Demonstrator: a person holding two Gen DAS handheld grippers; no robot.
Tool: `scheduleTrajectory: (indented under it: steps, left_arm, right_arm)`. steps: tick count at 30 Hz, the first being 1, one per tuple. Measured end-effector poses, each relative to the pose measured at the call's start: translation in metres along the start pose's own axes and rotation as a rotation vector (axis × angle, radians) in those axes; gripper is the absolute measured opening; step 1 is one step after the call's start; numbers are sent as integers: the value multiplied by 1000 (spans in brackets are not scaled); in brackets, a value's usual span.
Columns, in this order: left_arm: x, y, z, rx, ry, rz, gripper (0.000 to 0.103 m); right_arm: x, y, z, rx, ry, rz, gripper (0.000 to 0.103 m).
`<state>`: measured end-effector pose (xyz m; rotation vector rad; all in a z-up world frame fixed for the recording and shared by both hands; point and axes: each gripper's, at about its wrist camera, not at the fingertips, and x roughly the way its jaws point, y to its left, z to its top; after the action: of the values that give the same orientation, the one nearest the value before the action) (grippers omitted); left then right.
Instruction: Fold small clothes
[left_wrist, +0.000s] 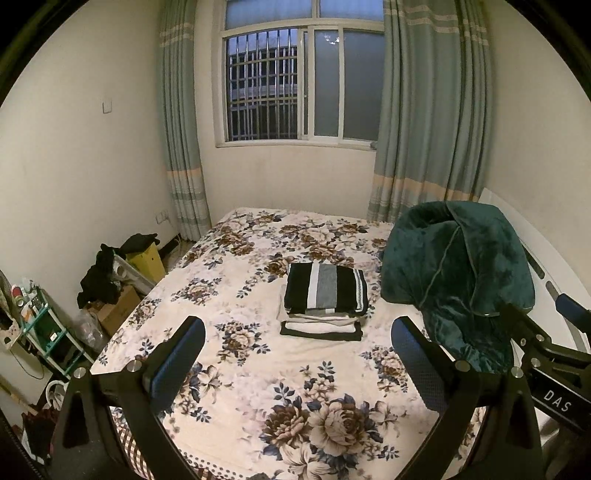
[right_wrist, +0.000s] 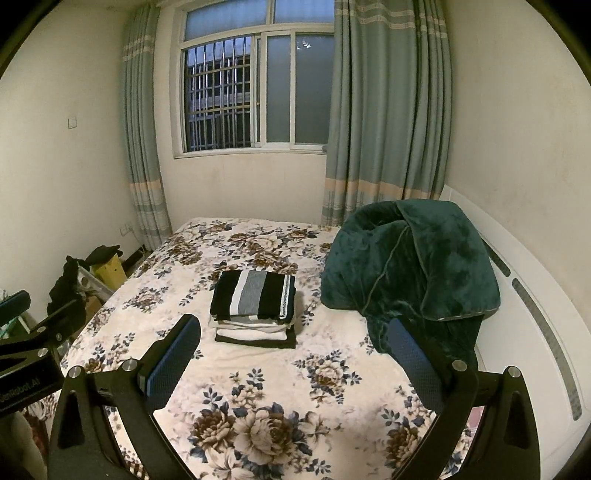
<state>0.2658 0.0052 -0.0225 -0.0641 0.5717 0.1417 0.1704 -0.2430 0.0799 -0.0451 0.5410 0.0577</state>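
A stack of folded clothes lies in the middle of the floral bed; the top piece is black with grey and white stripes, with white and black pieces under it. The stack also shows in the right wrist view. My left gripper is open and empty, held above the near part of the bed, short of the stack. My right gripper is open and empty too, beside it. The right gripper's body shows at the right edge of the left wrist view.
A dark green plush blanket is heaped on the bed's right side by the white headboard. Boxes and dark clothes sit on the floor left of the bed, with a small shelf. A curtained window is behind.
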Motion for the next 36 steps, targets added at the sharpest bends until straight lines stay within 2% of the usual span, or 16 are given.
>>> scheduleTrajectory:
  steps: [36]
  left_arm:
    - [-15,-2,5,-17,-11,37,103]
  right_arm:
    - [-10,11,10,-4,-10,13,103]
